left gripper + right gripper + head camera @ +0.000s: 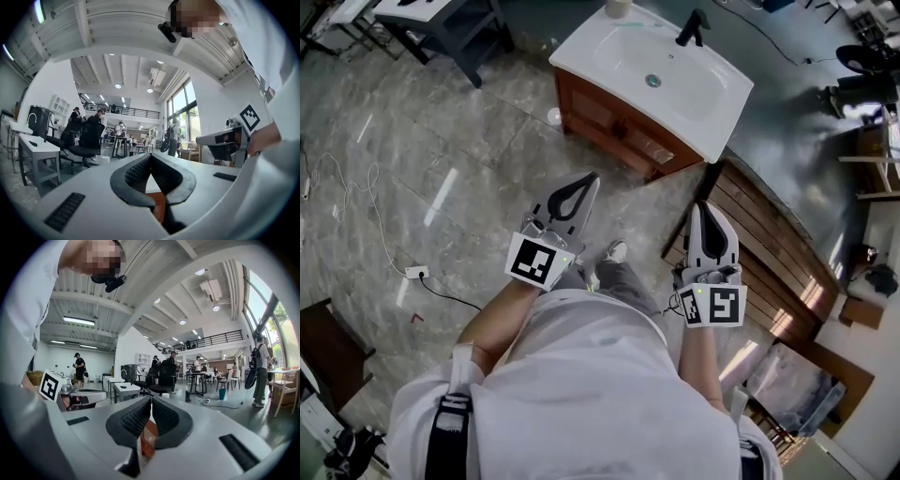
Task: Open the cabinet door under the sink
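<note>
Both with jaws together and empty, left gripper [579,187] and right gripper [709,212] hang mid-frame; upper-centre cabinet door [598,112] unopened.

Two grippers [584,180] [703,208], one sink [712,89], one faucet [692,28], one cabinet [614,127], one shoe [616,250]

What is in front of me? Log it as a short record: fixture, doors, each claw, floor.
fixture: white rectangular sink basin on a reddish-brown wooden cabinet
cabinet doors: look closed, nothing touching them
left claw: shut, empty, held well short of the cabinet
right claw: shut, empty, also apart from the cabinet
floor: brown wooden planks lie to the right of the cabinet
</note>
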### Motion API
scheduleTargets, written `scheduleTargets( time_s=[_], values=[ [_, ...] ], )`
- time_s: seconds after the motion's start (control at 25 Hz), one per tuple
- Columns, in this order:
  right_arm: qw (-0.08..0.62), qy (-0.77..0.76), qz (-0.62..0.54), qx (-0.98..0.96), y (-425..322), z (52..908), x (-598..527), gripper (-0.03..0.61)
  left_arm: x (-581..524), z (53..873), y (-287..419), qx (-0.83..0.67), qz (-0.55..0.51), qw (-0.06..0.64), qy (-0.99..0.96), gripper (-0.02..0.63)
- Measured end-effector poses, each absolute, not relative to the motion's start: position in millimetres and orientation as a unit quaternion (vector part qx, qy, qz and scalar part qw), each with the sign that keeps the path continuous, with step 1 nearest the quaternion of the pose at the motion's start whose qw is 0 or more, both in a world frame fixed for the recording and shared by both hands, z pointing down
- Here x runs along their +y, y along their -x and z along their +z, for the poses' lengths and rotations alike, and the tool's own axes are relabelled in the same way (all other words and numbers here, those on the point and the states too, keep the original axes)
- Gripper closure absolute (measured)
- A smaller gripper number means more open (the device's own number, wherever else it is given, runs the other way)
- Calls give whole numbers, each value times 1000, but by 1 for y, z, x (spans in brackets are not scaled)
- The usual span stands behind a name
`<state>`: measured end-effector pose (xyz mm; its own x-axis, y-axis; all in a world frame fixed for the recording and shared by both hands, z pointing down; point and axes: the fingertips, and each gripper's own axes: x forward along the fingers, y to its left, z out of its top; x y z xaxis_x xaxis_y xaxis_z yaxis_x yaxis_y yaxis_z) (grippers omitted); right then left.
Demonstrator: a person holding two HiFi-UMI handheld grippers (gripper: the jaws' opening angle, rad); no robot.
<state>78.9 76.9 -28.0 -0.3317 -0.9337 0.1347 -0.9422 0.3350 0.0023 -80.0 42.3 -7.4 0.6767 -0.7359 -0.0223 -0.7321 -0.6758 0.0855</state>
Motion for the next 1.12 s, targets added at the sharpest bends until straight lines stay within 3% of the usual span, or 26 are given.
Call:
scheduleTargets(
  time_s=[0.52, 1.12],
  values=[
    [62, -493, 42, -867, -104, 9, 18, 540, 20, -7, 59, -487, -8, 6, -873, 600],
    [95, -464, 34, -880, -64, 178, -71, 540, -65, 166, 60, -485, 34, 27, -873, 600]
  ],
)
